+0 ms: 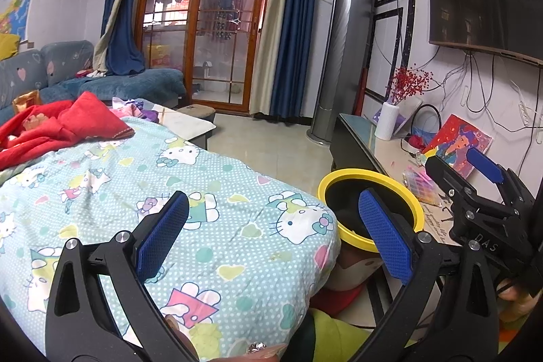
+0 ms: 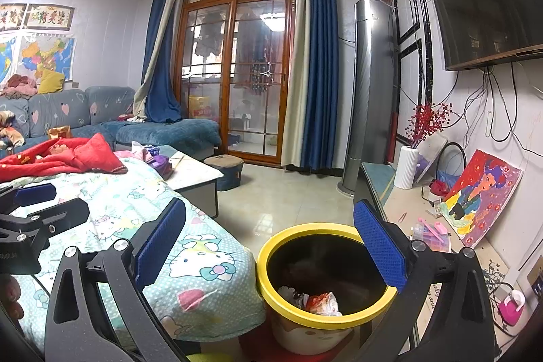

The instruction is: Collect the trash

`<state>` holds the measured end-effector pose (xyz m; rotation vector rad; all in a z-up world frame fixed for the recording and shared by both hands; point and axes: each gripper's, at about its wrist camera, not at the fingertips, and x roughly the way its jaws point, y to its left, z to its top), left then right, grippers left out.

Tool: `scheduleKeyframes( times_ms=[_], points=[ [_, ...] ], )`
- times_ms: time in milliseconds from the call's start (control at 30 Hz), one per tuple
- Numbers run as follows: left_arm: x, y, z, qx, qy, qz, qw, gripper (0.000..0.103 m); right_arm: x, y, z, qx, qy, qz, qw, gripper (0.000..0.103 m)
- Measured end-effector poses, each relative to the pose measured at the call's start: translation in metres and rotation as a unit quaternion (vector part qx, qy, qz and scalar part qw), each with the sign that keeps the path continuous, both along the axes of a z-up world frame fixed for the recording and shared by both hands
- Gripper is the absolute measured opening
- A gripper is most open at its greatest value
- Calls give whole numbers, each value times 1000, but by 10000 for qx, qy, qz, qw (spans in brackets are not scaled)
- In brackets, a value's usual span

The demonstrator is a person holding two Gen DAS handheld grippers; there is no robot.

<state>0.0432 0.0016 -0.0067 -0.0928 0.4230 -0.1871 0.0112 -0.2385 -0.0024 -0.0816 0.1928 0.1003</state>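
Observation:
A waste bin with a yellow rim [image 2: 271,243] stands on the floor between the bed and the TV bench. Crumpled white and red wrappers [image 2: 320,302] lie at its bottom. My right gripper [image 2: 269,204] hangs open just above the bin's mouth, nothing between its blue pads. My left gripper [image 1: 273,195] is open and empty too, over the corner of the cartoon-cat blanket [image 1: 210,199], with the bin [image 1: 339,173] just to its right. The left wrist view also shows the right gripper [image 1: 454,163] beyond the bin, and the right wrist view shows the left gripper [image 2: 64,197].
A red cloth [image 1: 68,121] lies further up the bed. The bench [image 2: 407,209] on the right carries a white vase [image 2: 405,167], a painting [image 2: 482,195] and small pink items. A low table [image 2: 193,172], stool [image 2: 225,170], sofa [image 2: 163,131] and tiled floor [image 2: 292,195] lie ahead.

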Motion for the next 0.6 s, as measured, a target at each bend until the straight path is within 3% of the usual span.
scheduleKeyframes(
  times_ms=[133, 267, 367, 433, 467, 533, 567, 600],
  points=[
    [2, 0, -3, 5, 91, 15, 10000, 92, 1, -2, 2, 32, -13, -12, 10000, 96],
    [-1, 17, 1, -20, 146, 207, 9997, 92, 11, 9, 14, 146, 219, 368, 9990, 96],
    [-7, 63, 8, -355, 462, 505, 9970, 92, 16, 44, 28, 92, 408, 1057, 9935, 96],
    [-22, 114, 13, -500, 575, 1047, 9916, 92, 18, 81, 39, 134, 629, 1721, 9830, 96],
    [-33, 144, 16, -454, 593, 1504, 9858, 92, 19, 111, 45, 166, 851, 2240, 9707, 96],
    [-63, 213, 16, -265, 719, 2625, 9619, 92, 15, 182, 49, 18, 1340, 3100, 9412, 96],
    [-77, 244, 14, -211, 814, 3120, 9464, 92, 12, 210, 48, 9, 1532, 3413, 9274, 96],
    [-96, 284, 8, -186, 984, 3718, 9229, 92, 8, 241, 44, -20, 1772, 3747, 9100, 96]
  ],
)
